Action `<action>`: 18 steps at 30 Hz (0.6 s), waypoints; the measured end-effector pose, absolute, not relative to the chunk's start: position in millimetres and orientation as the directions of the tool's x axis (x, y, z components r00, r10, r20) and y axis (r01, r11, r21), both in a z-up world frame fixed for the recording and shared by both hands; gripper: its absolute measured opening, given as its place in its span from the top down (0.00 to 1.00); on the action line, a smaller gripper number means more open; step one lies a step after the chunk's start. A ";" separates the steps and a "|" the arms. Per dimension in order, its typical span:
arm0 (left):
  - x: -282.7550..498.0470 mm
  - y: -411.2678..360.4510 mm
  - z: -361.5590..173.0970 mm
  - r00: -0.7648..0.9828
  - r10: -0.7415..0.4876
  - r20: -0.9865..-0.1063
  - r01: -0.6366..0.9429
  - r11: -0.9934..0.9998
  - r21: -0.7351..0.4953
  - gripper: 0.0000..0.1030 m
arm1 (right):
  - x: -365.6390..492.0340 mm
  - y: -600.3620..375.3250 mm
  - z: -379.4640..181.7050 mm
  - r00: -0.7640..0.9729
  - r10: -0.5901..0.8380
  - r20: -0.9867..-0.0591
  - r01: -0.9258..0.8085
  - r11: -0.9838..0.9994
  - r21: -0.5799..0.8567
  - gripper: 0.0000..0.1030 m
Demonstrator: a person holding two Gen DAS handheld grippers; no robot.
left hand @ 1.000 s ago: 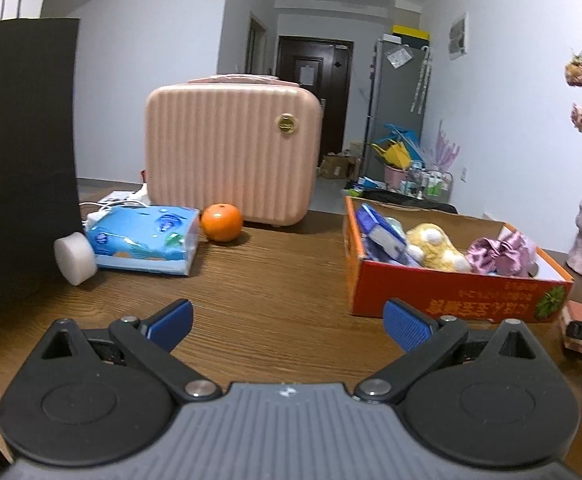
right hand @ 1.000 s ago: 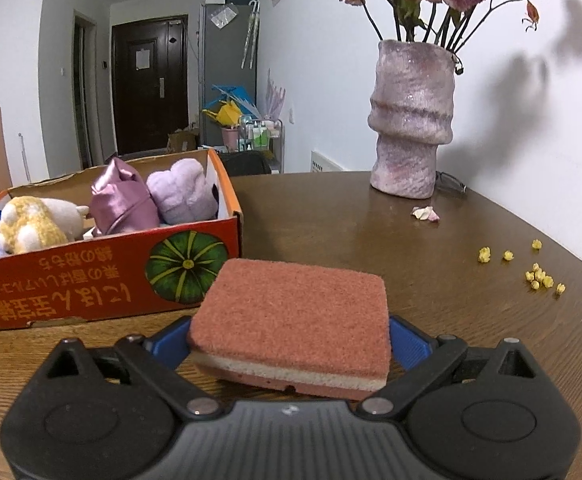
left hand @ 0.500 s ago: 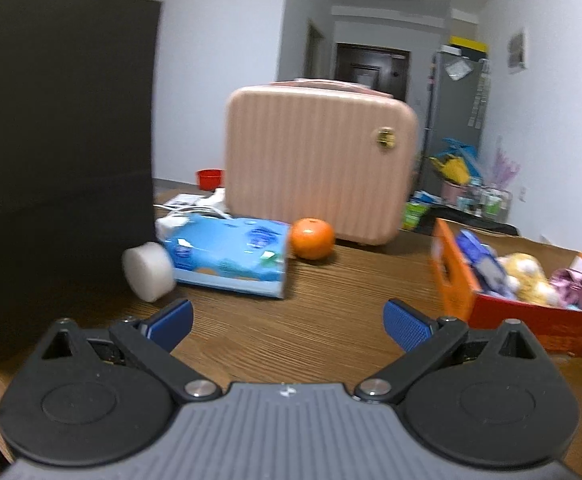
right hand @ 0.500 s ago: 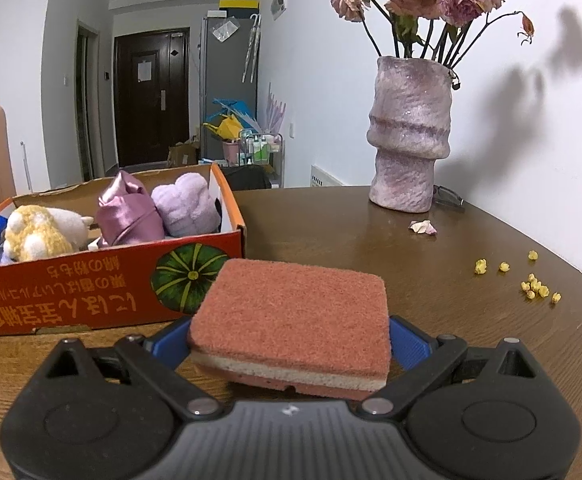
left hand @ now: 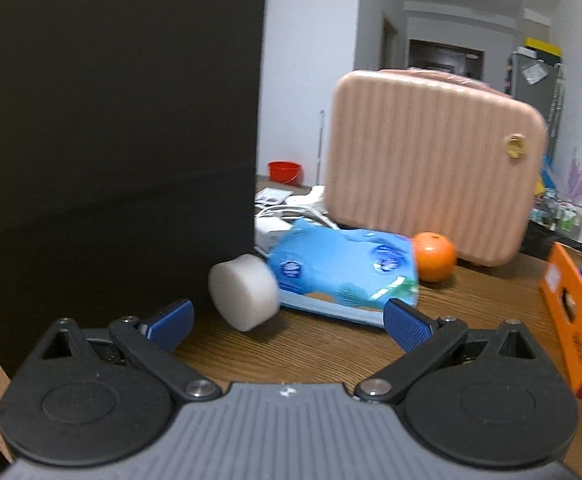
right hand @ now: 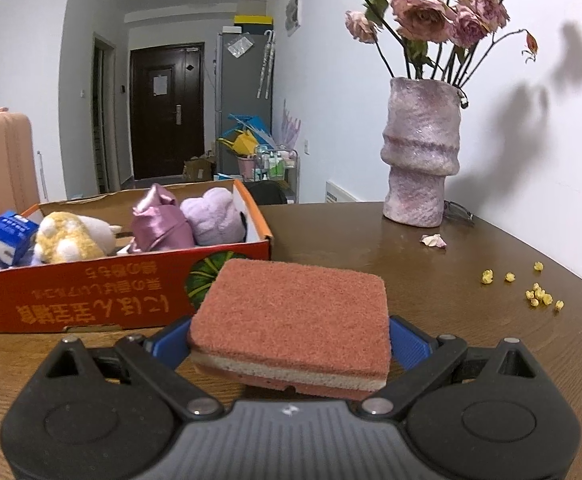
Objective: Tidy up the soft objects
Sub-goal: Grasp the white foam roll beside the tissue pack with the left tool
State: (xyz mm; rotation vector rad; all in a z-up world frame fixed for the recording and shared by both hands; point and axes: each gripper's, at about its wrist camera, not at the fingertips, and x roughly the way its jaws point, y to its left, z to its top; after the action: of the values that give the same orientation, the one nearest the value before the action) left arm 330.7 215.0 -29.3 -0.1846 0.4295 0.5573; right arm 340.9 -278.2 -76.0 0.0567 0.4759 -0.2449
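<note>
My right gripper is shut on a reddish-brown sponge, held above the wooden table just right of the orange cardboard box. That box holds a yellow plush, a pink satin item, a lilac plush and a small blue pack. My left gripper is open with nothing between its fingers. Just ahead of it lie a white foam puff and a blue tissue pack. The box's orange corner shows at the right edge.
A tall black bag fills the left of the left wrist view. Behind the tissue pack sit an orange and a pink ribbed case. A vase of dried roses and yellow crumbs occupy the right side.
My left gripper has swung left and closer to the puff and tissue pack; the box slid to the view's right edge. My right gripper has risen slightly with the sponge.
</note>
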 end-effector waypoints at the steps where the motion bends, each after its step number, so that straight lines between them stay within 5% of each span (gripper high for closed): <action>1: 333.5 218.8 -30.2 0.756 0.481 -0.444 -0.558 0.828 -0.053 0.00 | 340.1 -276.6 -75.9 0.862 -0.217 -0.458 0.242 0.970 -0.006 0.03; 18: 387.6 248.9 -44.6 0.639 0.575 -0.511 -0.676 0.737 -0.015 0.01 | 341.4 -270.9 -79.1 0.858 -0.225 -0.461 0.239 0.971 -0.029 0.03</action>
State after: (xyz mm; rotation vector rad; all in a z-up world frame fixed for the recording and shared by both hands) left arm 387.6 248.9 -44.6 -0.2128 0.5053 0.7197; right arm 341.4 -270.9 -79.1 0.0296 0.4808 -0.2434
